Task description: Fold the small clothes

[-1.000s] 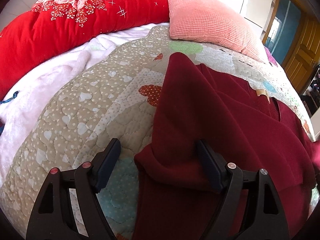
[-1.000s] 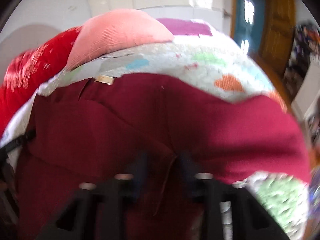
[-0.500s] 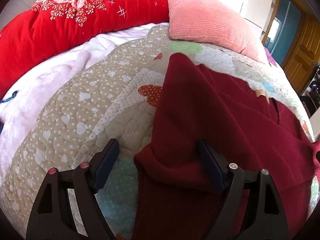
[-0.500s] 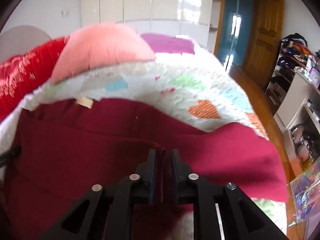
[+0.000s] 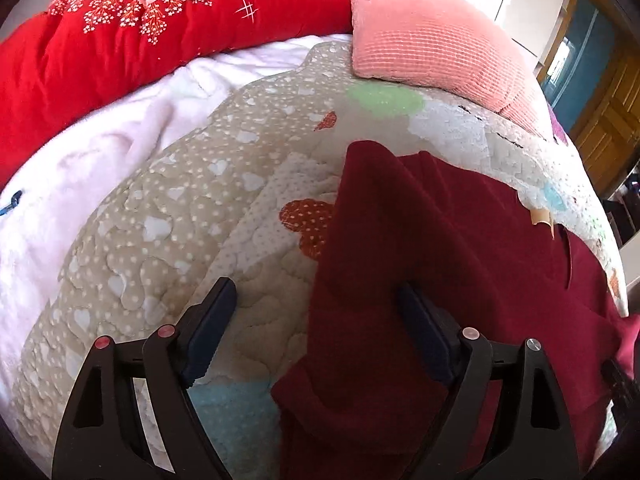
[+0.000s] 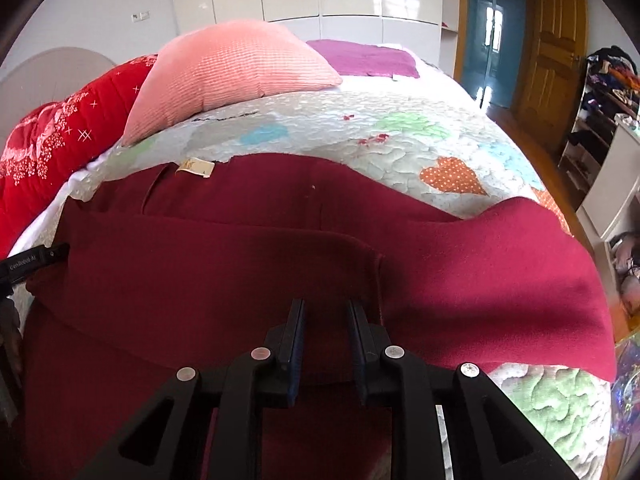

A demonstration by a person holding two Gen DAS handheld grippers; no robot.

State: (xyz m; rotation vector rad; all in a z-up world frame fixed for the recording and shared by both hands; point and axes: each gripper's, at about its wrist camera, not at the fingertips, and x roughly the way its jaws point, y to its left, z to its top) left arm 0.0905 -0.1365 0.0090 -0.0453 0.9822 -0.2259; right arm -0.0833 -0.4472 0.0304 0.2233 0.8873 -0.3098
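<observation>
Our right gripper (image 6: 325,334) has parted its jaws a little since half a second ago, letting go of the garment (image 6: 224,280); the fold is now lying flat beneath it. Our left gripper (image 5: 316,320) is hovering with jaws wide apart, straddling the garment's bunched left edge, gripping nothing. The garment is lying across the quilt (image 5: 168,220), near the pillow (image 6: 228,72)

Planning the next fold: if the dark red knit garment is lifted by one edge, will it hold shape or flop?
The dark red knit garment will probably flop: it already drapes in soft rolled folds. Its fuzzy surface likely grips the heart-patterned quilt, so pushing should bunch it.
</observation>
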